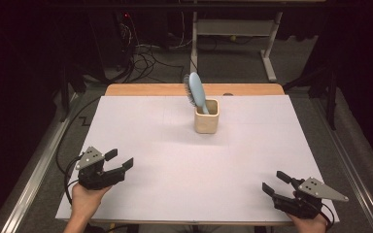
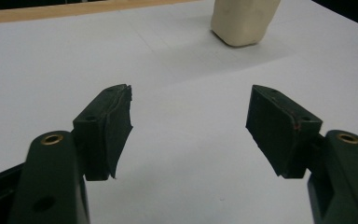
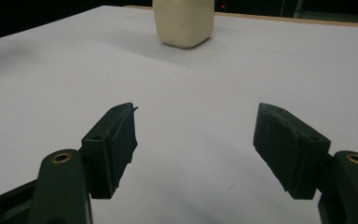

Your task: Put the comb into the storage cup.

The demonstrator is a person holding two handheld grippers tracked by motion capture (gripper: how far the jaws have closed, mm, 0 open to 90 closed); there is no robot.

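Your left tool (image 1: 119, 162) sits low over the near left edge of the tabletop (image 1: 175, 160), its jaws apart with nothing but bare white surface between them. Your right tool (image 1: 276, 183) rests at the near right edge, its jaws likewise spread and empty. Both point inward and ahead toward the same thing.

Well ahead of both tools, between their lines of aim, stands the cream cup (image 1: 207, 116), upright and alone on the far half of the tabletop. In the left tool's own view the cup (image 2: 244, 21) lies ahead and to the right; in the right tool's view the cup (image 3: 183, 21) lies ahead and a little left. A blue hairbrush (image 1: 195, 91) stands in it, handle down, head leaning out over the cup's left rim.

That lean is the risk, as I judge it. The cup looks light and the brush top-heavy, so a sideways nudge on the brush head could tip the whole cup over. If you pull the brush at a slant, the handle may catch the rim and drag the cup along. Bringing both tools in together could also make them collide over the cup.
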